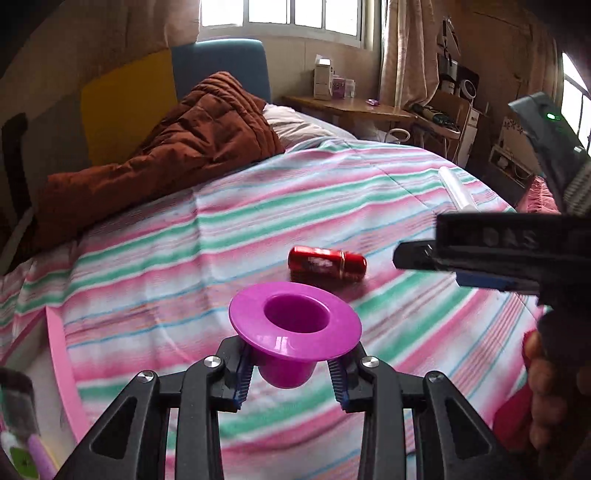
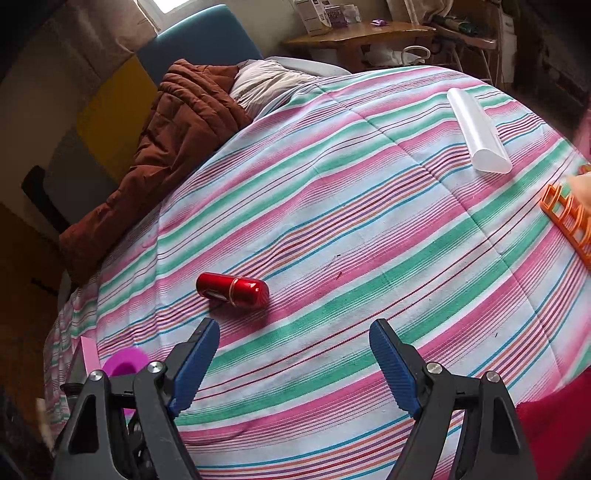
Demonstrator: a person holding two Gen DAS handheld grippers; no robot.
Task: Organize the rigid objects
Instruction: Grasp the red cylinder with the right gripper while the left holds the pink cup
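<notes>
My left gripper (image 1: 291,376) is shut on a purple wide-brimmed cup (image 1: 293,325), held upright above the striped bedspread (image 1: 258,206). The cup's brim also shows at the lower left of the right wrist view (image 2: 125,362). A red capsule-shaped case (image 1: 327,263) lies on its side beyond the cup, and shows in the right wrist view (image 2: 232,289) ahead and to the left of my right gripper (image 2: 295,365). My right gripper is open and empty above the bed. It shows from the side at the right of the left wrist view (image 1: 410,256).
A clear plastic tube (image 2: 478,131) lies at the bed's far right. An orange slotted rack (image 2: 567,218) lies at the right edge. A brown quilt (image 2: 173,147) and pillow (image 2: 266,85) are at the bed's head. A wooden desk (image 2: 354,35) stands behind. A pink box edge (image 1: 62,365) is at the left.
</notes>
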